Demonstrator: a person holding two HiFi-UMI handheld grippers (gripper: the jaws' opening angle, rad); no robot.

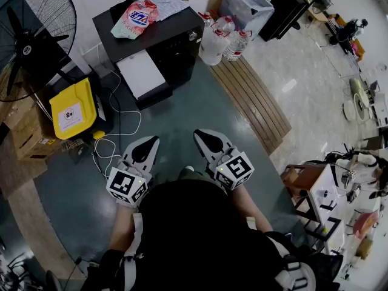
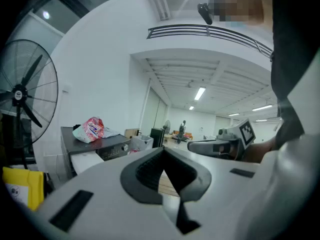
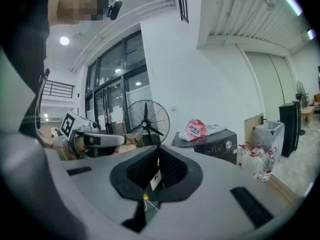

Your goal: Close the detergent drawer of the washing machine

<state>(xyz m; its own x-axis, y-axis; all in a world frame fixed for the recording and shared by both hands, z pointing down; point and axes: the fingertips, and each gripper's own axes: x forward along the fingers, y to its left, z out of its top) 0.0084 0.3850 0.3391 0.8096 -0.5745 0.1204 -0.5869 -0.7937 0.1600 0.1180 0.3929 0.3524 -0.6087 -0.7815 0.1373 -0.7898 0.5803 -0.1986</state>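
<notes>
Item: black front-panelled washing machine (image 1: 173,41), standing against the white wall at the top of the head view. Its white rectangular detergent drawer (image 1: 140,73) projects from the front face, pulled out over the grey floor (image 1: 182,111). On the lid lie a pink-and-white plastic detergent bag (image 1: 136,17) and a pale cloth (image 1: 167,3). To the machine's left stand a black wire-caged pedestal fan (image 1: 33,38) and a yellow plastic container (image 1: 73,108), with a white cable (image 1: 124,129) looping on the floor beside it. To its right are clear plastic water bottles (image 1: 223,38) and a strip of brown wooden slats (image 1: 254,102). Left gripper (image 1: 148,147), grey with a marker cube: jaws closed together with nothing between them, held level and well short of the drawer. Right gripper (image 1: 205,138), same make: jaws likewise closed on nothing, just beside the left one and equally apart from the machine.
</notes>
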